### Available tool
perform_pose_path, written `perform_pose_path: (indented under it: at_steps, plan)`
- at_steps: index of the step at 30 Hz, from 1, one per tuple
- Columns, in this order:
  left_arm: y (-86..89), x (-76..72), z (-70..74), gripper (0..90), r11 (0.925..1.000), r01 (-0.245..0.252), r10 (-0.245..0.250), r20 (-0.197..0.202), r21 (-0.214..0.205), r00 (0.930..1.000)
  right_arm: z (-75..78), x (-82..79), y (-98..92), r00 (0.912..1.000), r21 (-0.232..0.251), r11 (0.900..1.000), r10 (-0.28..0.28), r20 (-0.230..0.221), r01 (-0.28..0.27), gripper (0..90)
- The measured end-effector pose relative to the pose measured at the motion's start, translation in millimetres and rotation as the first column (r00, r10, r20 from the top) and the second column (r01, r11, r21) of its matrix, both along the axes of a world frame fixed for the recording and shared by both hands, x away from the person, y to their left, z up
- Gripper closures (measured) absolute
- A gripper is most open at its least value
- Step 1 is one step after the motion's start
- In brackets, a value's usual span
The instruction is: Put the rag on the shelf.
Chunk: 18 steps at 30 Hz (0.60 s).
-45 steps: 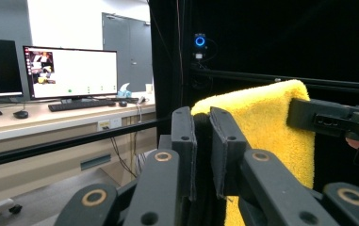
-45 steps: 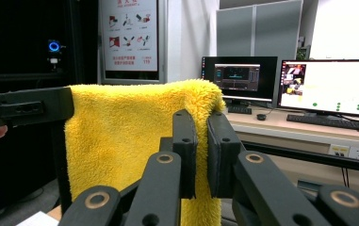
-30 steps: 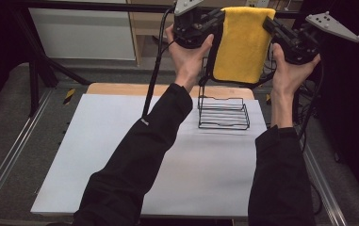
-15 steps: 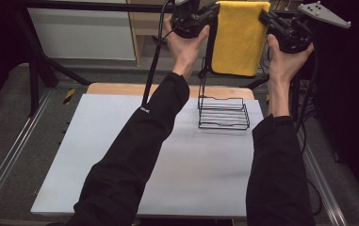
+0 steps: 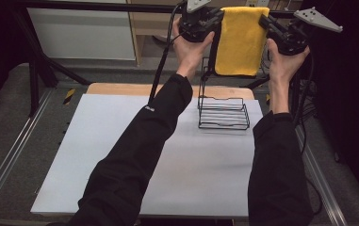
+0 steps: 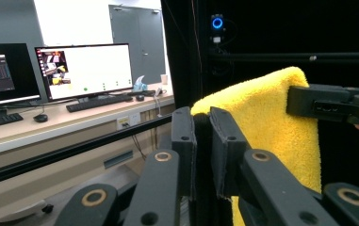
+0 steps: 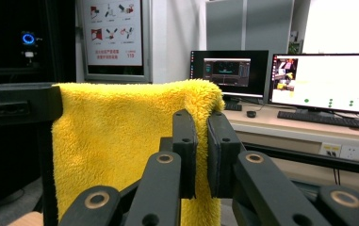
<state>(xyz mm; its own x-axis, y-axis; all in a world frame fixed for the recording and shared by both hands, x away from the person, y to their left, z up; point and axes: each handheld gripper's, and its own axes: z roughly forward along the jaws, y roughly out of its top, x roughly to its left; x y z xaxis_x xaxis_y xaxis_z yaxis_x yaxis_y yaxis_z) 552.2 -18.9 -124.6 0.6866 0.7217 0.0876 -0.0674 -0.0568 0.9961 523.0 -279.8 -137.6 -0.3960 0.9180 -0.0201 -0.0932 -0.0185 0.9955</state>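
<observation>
A yellow towel (image 5: 237,42) hangs stretched between my two grippers, high above the far end of the table. My left gripper (image 5: 217,19) is shut on its upper left corner and my right gripper (image 5: 264,21) on its upper right corner. In the left gripper view the jaws (image 6: 201,122) pinch the towel's (image 6: 271,122) near edge, and the right gripper (image 6: 328,103) clamps the far edge. The right gripper view shows its jaws (image 7: 200,122) closed on the towel (image 7: 120,141), with the left gripper (image 7: 21,106) across from it. A black wire rack (image 5: 223,113) stands below the towel.
The rack sits at the far right of a white mat (image 5: 120,155) on the wooden table (image 5: 116,88); a thin black upright (image 5: 205,70) rises from the rack's left side beside the towel. Beyond the table are a desk with monitors (image 6: 87,70) and a black frame bar (image 5: 97,7).
Both hands have carried the towel farther from the person, and its lower edge now hangs over the back of the rack. Both grips stay the same.
</observation>
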Motion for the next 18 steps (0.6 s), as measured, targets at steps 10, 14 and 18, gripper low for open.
perform_pose_path:
  at_steps: [10,14,18]
  plan:
    - [-4.4,-2.0,-33.8,80.6,0.9995,0.028,-0.028,-0.031,-0.014,0.9991,-31.1,-2.8,-11.4,0.9995,0.023,0.9995,0.024,-0.019,-0.023,83.9]
    - [-3.2,-7.6,-44.5,80.6,0.9992,0.04,-0.041,-0.04,-0.005,0.9984,-43.2,-9.2,-13.7,0.999,0.024,0.9991,0.035,-0.027,-0.034,83.8]
    - [-3.4,-14.4,-55.4,80.6,0.9984,0.053,-0.052,-0.047,0.021,0.9976,-55.6,-15.3,-15.8,0.998,0.026,0.9987,0.045,-0.044,-0.044,83.8]
